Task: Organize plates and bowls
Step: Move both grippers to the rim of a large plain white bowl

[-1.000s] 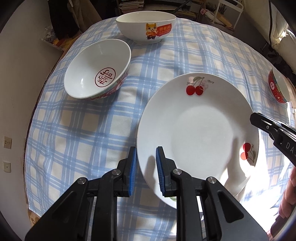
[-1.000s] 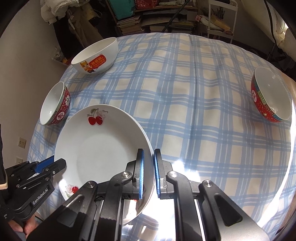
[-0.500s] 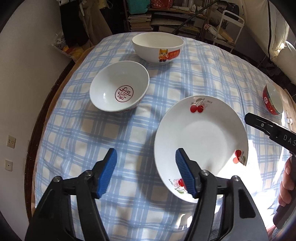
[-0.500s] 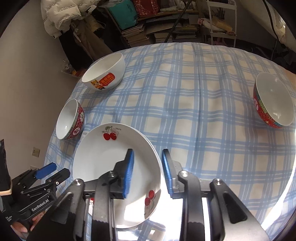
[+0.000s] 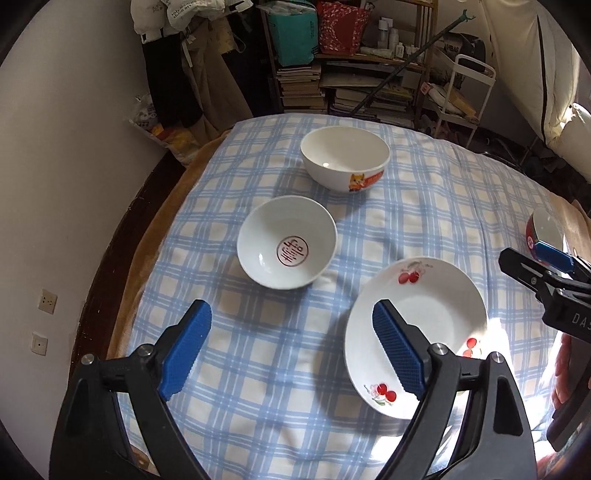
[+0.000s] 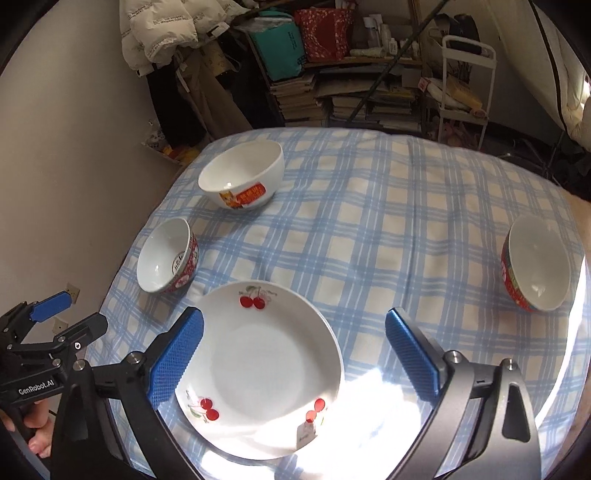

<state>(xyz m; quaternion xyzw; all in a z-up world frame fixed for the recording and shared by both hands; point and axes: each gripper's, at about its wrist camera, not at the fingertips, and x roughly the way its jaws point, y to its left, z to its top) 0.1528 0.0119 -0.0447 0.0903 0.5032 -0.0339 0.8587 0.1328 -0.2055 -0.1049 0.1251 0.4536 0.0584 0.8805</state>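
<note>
A: One cherry plate [image 6: 258, 354] lies flat on the blue checked tablecloth [image 6: 388, 229], at the near edge of the table, with sunlight across its near rim.

B: Noted. Is either tool on it?

A: No. The right gripper [image 6: 293, 354] is spread wide and holds nothing; its blue pads [image 6: 175, 356] stand to either side of the plate in view, clear above it. The left gripper [image 5: 291, 350] is likewise released, fingers far apart. Its right pad crosses the plate's left rim in the left wrist view, though contact cannot be confirmed.

B: Bowls?

A: Three. The red-patterned bowl [image 6: 168, 256] with a red seal mark inside sits just beyond the plate on its left, close but not touching. The white bowl with a cartoon sticker [image 6: 242, 181] stands farther back, near the table's far left. A second red-rimmed bowl [image 6: 537, 267] sits well apart at the right edge.

B: All upright?

A: The white one, yes. The two red ones look tilted, which may be lens distortion.

B: Surroundings?

A: Stacked books [image 6: 299, 99] and a white jacket [image 6: 166, 29] behind the table.
</note>
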